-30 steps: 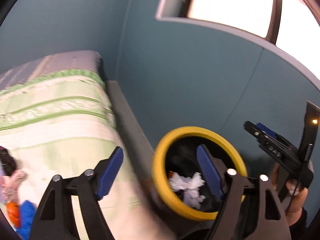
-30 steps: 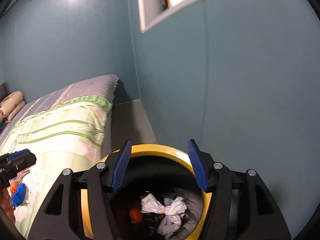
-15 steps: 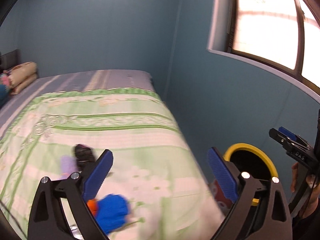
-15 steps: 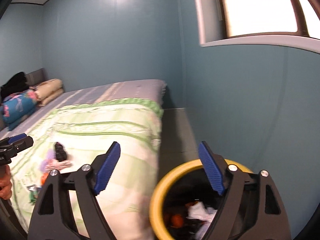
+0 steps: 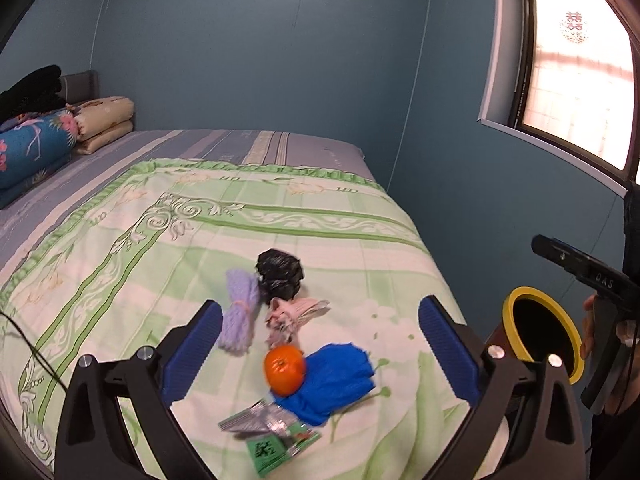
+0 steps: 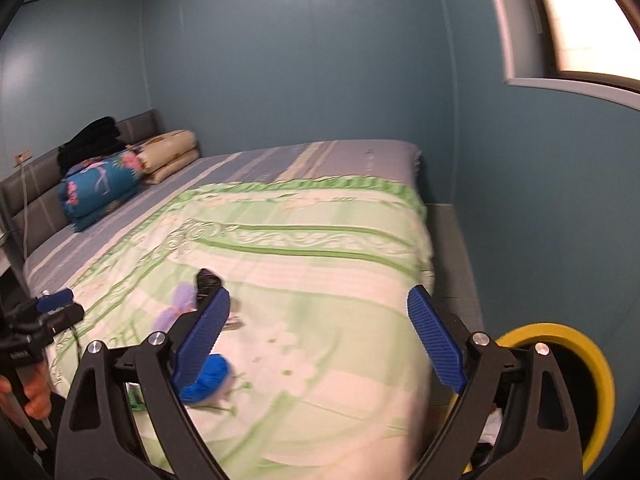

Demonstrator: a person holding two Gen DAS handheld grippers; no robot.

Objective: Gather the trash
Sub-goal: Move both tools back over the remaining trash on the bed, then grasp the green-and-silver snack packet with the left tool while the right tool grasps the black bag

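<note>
Trash lies on the green bedspread [image 5: 140,264]: a black crumpled bag [image 5: 279,272], a purple bundle [image 5: 240,312], a pink wad [image 5: 294,314], an orange fruit [image 5: 284,370], a blue crumpled piece [image 5: 336,380] and a silver and green wrapper [image 5: 272,438]. My left gripper [image 5: 320,354] is open and empty above the orange fruit. The yellow-rimmed bin [image 5: 540,330] stands right of the bed. My right gripper [image 6: 320,344] is open and empty over the bed edge, with the bin [image 6: 576,384] at its right. The blue piece [image 6: 212,376] shows by its left finger.
Folded quilts [image 5: 44,140] and a black garment [image 5: 32,88] lie at the head of the bed. A teal wall [image 5: 460,184] with a window [image 5: 576,72] runs along the right, leaving a narrow floor strip [image 6: 452,256] beside the bed.
Both grippers have swung left, from over the bin to over the bed. The trash pile now lies between my left gripper's fingers. Both stay open.
</note>
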